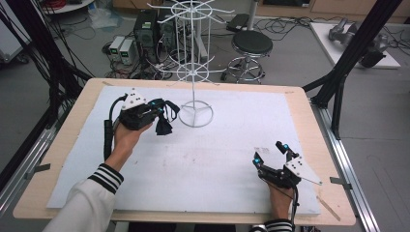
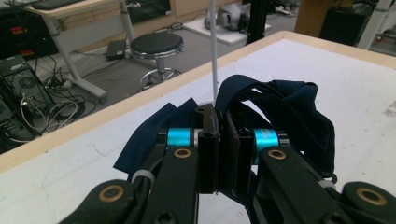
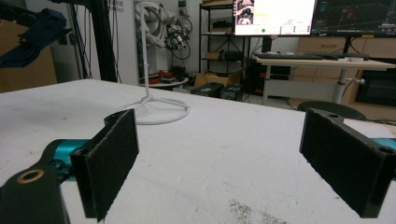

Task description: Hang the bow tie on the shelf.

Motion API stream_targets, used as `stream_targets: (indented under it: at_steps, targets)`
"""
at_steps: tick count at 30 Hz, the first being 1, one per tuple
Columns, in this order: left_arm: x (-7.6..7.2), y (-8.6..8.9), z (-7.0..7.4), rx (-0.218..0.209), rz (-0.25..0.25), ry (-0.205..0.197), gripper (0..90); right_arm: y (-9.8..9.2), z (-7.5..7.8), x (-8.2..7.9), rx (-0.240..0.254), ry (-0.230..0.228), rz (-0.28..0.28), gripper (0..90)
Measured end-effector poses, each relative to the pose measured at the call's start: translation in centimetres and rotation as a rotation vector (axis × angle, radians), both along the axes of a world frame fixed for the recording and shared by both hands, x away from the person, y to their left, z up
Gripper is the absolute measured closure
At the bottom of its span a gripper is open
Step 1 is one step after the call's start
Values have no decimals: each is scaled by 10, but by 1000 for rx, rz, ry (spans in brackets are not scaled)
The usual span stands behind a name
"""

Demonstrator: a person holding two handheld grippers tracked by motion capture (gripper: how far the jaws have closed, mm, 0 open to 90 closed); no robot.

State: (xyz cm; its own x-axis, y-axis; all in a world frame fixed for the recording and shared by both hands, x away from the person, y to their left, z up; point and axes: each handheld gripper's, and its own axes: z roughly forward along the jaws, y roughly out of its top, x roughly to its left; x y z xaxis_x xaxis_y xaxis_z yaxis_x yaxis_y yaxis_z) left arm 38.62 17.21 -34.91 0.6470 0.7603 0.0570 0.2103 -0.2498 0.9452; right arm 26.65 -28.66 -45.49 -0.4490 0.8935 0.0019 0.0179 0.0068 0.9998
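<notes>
One dark blue strap (image 2: 280, 100) is what you are working with, and you have it pinched between the jaws of your left gripper (image 1: 162, 112), lifted clear of the bench (image 1: 203, 154) with its loops and loose end dangling below the jaw tips. In the left gripper view the two jaws stand almost together with a fold of the fabric between them, so the pick-up part looks done. From above, the strap hangs just to the left of the white wire rack (image 1: 193, 72), near the ring-shaped foot and well below the upper tiers of hooks; it touches no hook that I can see. In the left gripper view the rack's thin upright pole rises straight beyond the jaws, so you are already lined up with it.

Judging by that, what remains is the main part: raise the strap to a hook, slip a loop over a prong, then let go and see that it stays. Which loop will catch first I cannot tell, since the fabric is bunched up.

Your right gripper (image 1: 271, 152) rests low near the front right of the bench, its jaws wide apart with nothing between them, well away from the rack, ready to steady a loop.
</notes>
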Motion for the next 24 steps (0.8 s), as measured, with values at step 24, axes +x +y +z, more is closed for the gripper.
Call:
stream_targets:
  at_steps: [24]
  targets:
    - [-7, 1, 46, -48, -15, -102, 845, 0, 0, 0, -3, 2, -1, 109]
